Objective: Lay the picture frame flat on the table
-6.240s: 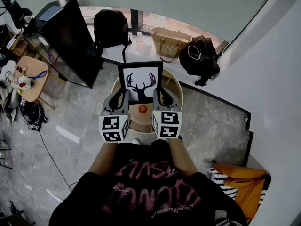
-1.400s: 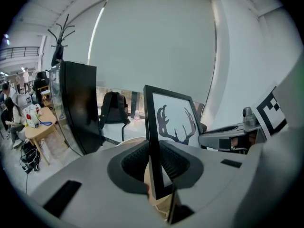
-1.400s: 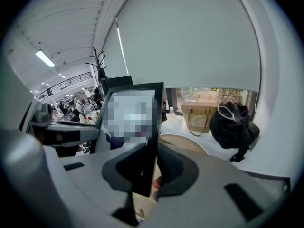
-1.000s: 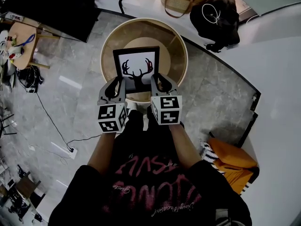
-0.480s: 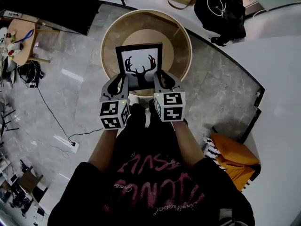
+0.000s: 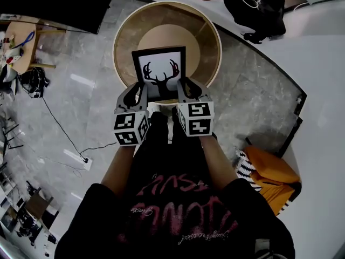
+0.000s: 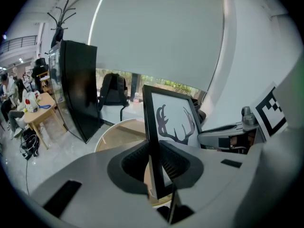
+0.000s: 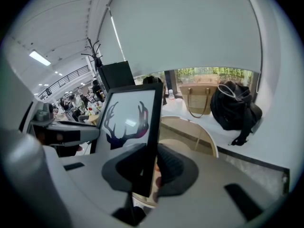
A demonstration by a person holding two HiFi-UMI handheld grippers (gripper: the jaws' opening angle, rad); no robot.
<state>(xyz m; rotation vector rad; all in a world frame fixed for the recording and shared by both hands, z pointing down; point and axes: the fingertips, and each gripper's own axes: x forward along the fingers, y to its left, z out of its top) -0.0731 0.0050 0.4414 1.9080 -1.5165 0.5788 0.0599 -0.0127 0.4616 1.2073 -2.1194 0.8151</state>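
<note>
Right now the person is standing at the near edge of a round wooden tabletop (image 6: pixel 207 42) and holding a frame (image 6: pixel 160 72) between two grippers. The frame is black with a white picture of a dark antlered deer head, and it is facing up toward the person. It is hanging over the near part of the tabletop and is not lying flat. In both gripper views it is standing close to upright. I cannot tell whether its bottom edge is touching the wood.

The left gripper (image 6: pixel 137 93) is pinching the frame's (image 7: pixel 173 122) left side low down. Its fingers are narrowed onto the black edge, which is running straight up between them in the left gripper (image 7: pixel 154 163) view. The right gripper (image 6: pixel 183 90) is doing the same on the right side. Its own view is showing the right gripper (image 8: pixel 149 167) with its fingers closed on the edge of the frame (image 8: pixel 128 120). The two marker cubes are sitting side by side just in front of the person's chest.

Beyond the far edge of the tabletop, a black bag (image 6: pixel 259 7) is slumping on a white ledge with a tan handbag (image 8: pixel 199 99) beside it. An orange cushion (image 6: pixel 272 179) is lying on the floor to the person's right.
</note>
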